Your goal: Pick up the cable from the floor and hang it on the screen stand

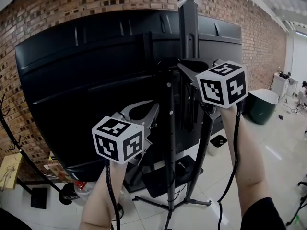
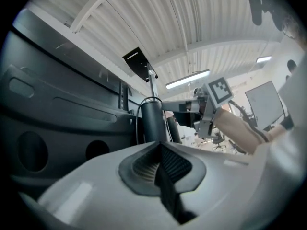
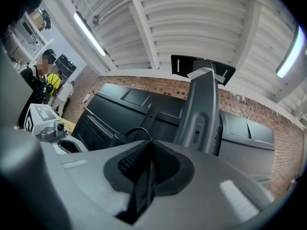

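There's the big black plastic back of the screen on its black metal screen stand, and both tongs point at the upright post. The right gripper is clamped tight on the thin black cable, which loops out of its tips just beside that post. The left gripper, lower down, has its jaws pressed together, and I can't tell whether any cable runs between them.
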A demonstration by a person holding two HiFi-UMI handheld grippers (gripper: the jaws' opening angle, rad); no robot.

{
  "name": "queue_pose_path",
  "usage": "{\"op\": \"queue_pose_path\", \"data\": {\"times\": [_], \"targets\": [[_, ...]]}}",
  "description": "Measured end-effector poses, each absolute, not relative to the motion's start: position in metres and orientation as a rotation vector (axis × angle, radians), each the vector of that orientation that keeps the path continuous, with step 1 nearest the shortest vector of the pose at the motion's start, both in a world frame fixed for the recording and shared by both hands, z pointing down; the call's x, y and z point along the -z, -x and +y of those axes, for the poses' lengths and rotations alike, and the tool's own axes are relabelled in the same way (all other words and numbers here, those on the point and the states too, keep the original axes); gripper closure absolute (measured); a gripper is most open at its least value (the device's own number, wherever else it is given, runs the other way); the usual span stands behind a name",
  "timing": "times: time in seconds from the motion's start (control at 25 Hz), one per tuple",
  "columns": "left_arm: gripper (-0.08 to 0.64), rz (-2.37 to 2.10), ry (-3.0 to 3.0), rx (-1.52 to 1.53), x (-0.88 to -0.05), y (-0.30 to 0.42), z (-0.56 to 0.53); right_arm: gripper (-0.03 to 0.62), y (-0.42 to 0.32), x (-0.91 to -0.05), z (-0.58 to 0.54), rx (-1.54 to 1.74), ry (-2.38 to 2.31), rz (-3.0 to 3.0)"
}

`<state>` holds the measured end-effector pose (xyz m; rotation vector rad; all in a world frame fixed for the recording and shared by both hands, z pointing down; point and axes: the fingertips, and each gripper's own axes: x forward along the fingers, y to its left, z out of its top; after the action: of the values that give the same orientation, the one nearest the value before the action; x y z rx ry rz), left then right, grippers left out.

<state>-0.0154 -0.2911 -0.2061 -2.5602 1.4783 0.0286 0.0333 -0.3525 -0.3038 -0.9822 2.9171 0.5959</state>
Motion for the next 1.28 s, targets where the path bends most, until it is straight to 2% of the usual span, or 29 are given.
{"op": "queue_pose_path", "data": {"times": [1.28], "targets": [[0.555, 1.611, 2.427, -0.043, 0.193, 0.016, -0.285, 0.575, -0.024, 0.198, -0.379, -0.272, 0.917, 3.005]]}}
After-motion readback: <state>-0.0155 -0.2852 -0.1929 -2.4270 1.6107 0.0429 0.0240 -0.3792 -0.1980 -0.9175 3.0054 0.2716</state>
